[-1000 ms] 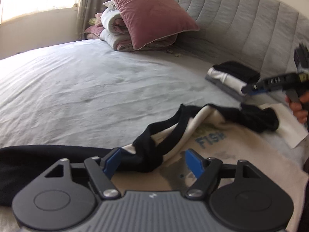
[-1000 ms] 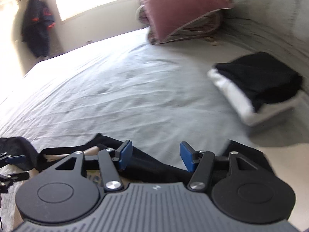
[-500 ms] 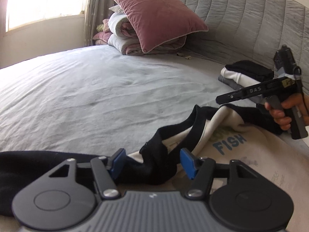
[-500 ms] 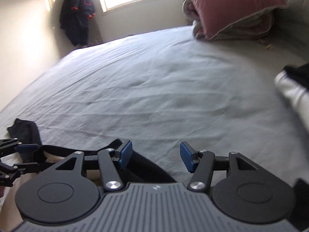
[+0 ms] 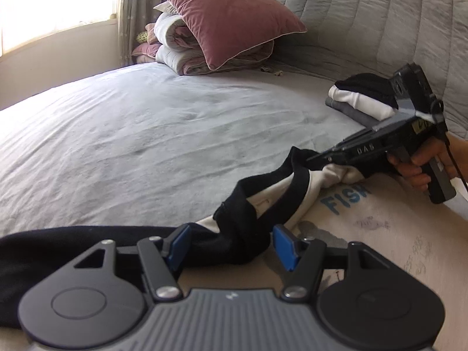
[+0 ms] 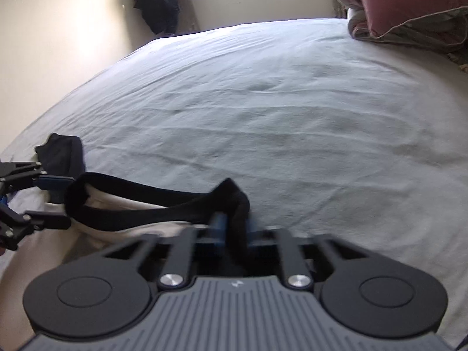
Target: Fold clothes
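Two grippers engage the shirt (image 5: 365,234): right gripper (image 6: 234,229) clenched on its black collar (image 6: 152,204); left gripper (image 5: 231,247) released, apparently straddling it. Grasp stage; left must clamp next.

On the grey-sheeted bed (image 5: 146,122), the cream black-trimmed T-shirt (image 5: 365,234) lies at the near edge; the maroon velvet pillow (image 5: 231,14) (atop rolled quilts (image 5: 175,55)) sits far behind it, the stack of folded clothes (image 5: 359,99) behind-right.

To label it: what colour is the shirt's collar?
Black, on a cream shirt; the collar shows best in the left wrist view.
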{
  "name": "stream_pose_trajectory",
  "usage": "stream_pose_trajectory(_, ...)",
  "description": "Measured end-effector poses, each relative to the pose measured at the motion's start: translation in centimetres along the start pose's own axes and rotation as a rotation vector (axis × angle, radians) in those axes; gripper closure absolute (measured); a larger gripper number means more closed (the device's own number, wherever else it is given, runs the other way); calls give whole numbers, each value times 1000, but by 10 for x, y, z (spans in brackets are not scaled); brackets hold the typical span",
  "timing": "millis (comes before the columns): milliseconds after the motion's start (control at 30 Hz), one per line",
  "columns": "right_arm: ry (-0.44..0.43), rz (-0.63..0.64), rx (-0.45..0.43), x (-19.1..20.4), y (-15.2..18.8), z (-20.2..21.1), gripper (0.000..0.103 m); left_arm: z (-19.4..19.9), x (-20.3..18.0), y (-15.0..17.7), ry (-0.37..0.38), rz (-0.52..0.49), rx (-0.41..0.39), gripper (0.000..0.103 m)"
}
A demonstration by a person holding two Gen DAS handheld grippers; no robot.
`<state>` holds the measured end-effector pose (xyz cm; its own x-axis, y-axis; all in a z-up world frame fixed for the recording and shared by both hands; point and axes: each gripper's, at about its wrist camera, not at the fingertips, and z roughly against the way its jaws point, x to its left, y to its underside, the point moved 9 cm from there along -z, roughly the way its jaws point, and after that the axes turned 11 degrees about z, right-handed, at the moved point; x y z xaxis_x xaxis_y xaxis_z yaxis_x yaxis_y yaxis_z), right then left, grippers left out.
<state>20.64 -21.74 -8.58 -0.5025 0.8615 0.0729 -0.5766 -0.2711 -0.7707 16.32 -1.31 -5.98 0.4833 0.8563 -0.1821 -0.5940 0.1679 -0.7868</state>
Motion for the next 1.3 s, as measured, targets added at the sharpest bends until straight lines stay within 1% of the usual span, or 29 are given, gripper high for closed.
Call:
stream_pose_trajectory(100, 38, 13, -60, -2, -15, 12, 95, 6, 0, -10, -4, 2, -21, 40)
stream_pose_trajectory(167, 64, -1, -114, -8, -26, 23, 97, 9, -1, -17, -7, 3, -35, 40)
stream_pose_trajectory(233, 114, -20, -153, -17, -32, 33, 97, 11, -2, -24, -8, -2, -44, 40)
stream_pose_trajectory(300, 170, -44, -181, -28, -35, 40, 97, 5, 1, -28, -15, 3, -29, 40)
stream_pose_trajectory(333, 181, -54, -184, -31, -35, 41, 97, 2, 2, -30, -19, 5, -21, 40)
stream_pose_trajectory(467, 205, -93, -183, -41, -31, 37, 97, -24, 17, -40, -79, 44, 15, 40)
stream_pose_trajectory(567, 223, -122, -183, -49, -28, 35, 97, -43, 33, -52, -112, 106, 24, 40)
stream_pose_trajectory(633, 233, -120, -163, -52, -25, 34, 97, -58, 41, -55, -137, 113, 50, 40)
stream_pose_trajectory(700, 234, -120, -141, -53, -20, 30, 97, -71, 46, -57, -164, 86, 81, 40)
stream_pose_trajectory(833, 234, -120, -105, -54, -11, 22, 97, -92, 38, -52, -127, 25, 153, 40)
stream_pose_trajectory(867, 235, -116, -97, -54, -9, 20, 97, -97, 34, -50, -115, 18, 173, 42)
stream_pose_trajectory(933, 238, -105, -84, -52, -5, 16, 97, -102, 28, -48, -125, -14, 171, 47)
stream_pose_trajectory(967, 240, -97, -78, -51, -4, 15, 97, -102, 28, -48, -114, -7, 170, 54)
stream_pose_trajectory(1000, 244, -88, -71, -50, -2, 13, 97, -103, 28, -49, -103, 0, 169, 57)
stream_pose_trajectory(1033, 248, -79, -66, -49, -1, 12, 97, -104, 28, -49, -92, 8, 168, 57)
stream_pose_trajectory(1133, 253, -70, -59, -47, 1, 12, 97, -100, 44, -50, -39, 118, 150, 59)
stream_pose_trajectory(1167, 254, -71, -58, -48, 1, 11, 97, -99, 50, -50, -24, 157, 141, 62)
stream_pose_trajectory(1200, 254, -71, -57, -48, 1, 10, 97, -98, 53, -51, -24, 182, 133, 63)
stream_pose_trajectory(1300, 255, -72, -54, -49, 2, 9, 97, -98, 54, -48, -50, 175, 123, 63)
